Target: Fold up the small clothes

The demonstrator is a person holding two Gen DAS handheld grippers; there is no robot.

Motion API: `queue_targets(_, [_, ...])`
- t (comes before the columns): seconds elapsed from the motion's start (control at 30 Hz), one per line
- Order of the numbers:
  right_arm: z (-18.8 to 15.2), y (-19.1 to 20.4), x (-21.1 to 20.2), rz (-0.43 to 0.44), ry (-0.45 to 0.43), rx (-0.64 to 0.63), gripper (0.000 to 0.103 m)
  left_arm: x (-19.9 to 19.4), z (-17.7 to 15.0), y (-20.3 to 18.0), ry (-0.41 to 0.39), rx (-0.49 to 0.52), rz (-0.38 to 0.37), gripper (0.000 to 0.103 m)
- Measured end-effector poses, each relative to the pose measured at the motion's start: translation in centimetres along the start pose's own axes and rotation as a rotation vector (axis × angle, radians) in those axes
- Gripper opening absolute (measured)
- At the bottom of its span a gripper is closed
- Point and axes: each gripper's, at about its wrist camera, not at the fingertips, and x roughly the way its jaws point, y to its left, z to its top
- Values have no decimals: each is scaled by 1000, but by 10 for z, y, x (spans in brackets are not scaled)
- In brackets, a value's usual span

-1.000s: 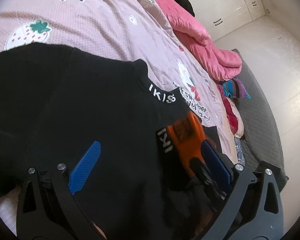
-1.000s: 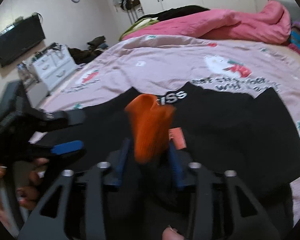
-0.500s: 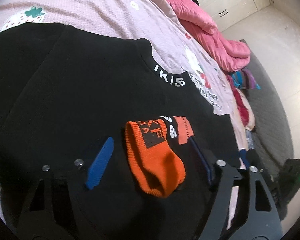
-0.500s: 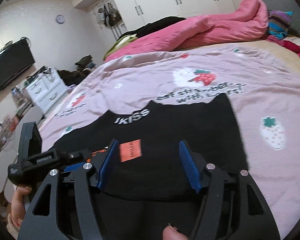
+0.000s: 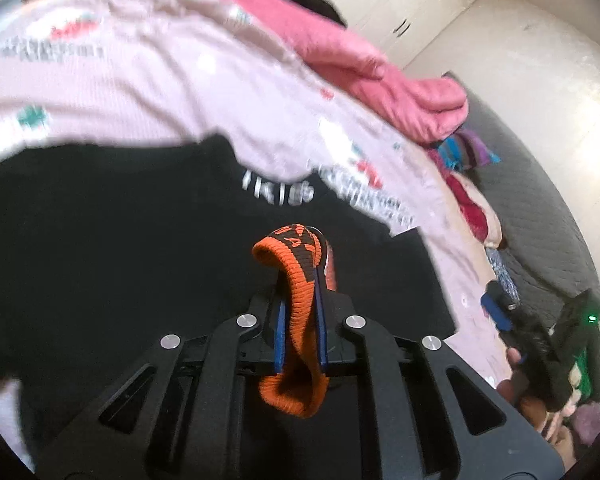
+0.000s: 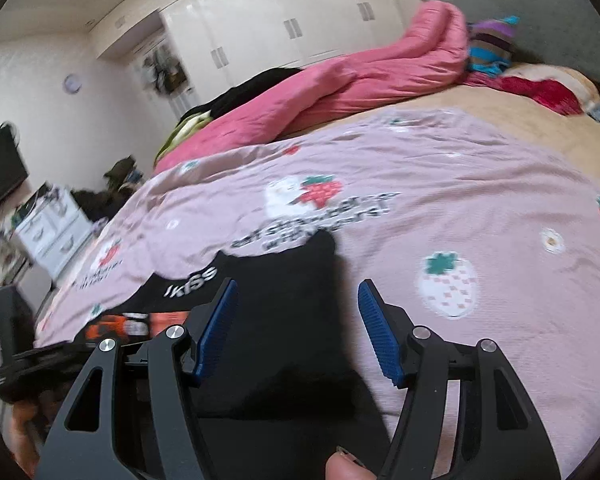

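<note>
Between the blue pads (image 5: 280, 330) of the left gripper (image 5: 300, 320) sits an orange sock (image 5: 298, 312), pinched tight across its middle; the black-banded cuff arches up past the fingertips and the toe end hangs down behind the jaws. Half a second ago this gripper stood spread wide around the sock as it lay flat on the black garment (image 5: 120, 260); now it has clamped the sock and raised it clear of the cloth. The left wrist view is tilted, looking across the garment's white-lettered collar toward the pink strawberry-print bedspread (image 5: 160, 80).

The right gripper (image 6: 298, 322) is spread wide and holds nothing, its blue pads (image 6: 376, 332) well apart above the right edge of the black garment (image 6: 284, 300). A thumb tip of the right hand (image 6: 346, 468) shows at the bottom edge of that view. In the left wrist view the same gripper appears off to the far right (image 5: 540, 344), beyond the bed's edge, with a green light lit on it. It has swung further right than before.

Beyond the bedspread lies a bunched pink duvet (image 6: 340, 84), with white wardrobes (image 6: 300, 28) behind.
</note>
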Motion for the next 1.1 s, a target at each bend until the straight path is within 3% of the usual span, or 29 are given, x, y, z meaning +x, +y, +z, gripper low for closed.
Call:
queue_targets(0.2, [-1,-7,2,-24,4,22,61,-36,8,1,-98,3,12,5])
queue_targets(0.4, [-6,9,9,-28,28,-32,61,-39,6,11,-80,-22,41,5])
queue_targets(0.63, [-16,35,22,-29,76,-120,61,-42,1,15,-88,10,126,10])
queue_targets(0.8, [-26,55,34,-10,126,-183,61,-58,2,12,-153,53,210,11])
queue_targets(0.87, [-30,64,37,6,141,-208,61,-61,2,10,-175,71,224,17])
queue_targets(1.1, [-40,79,47,30,182,-256,61,-37,-7,4,-90,98,233,25])
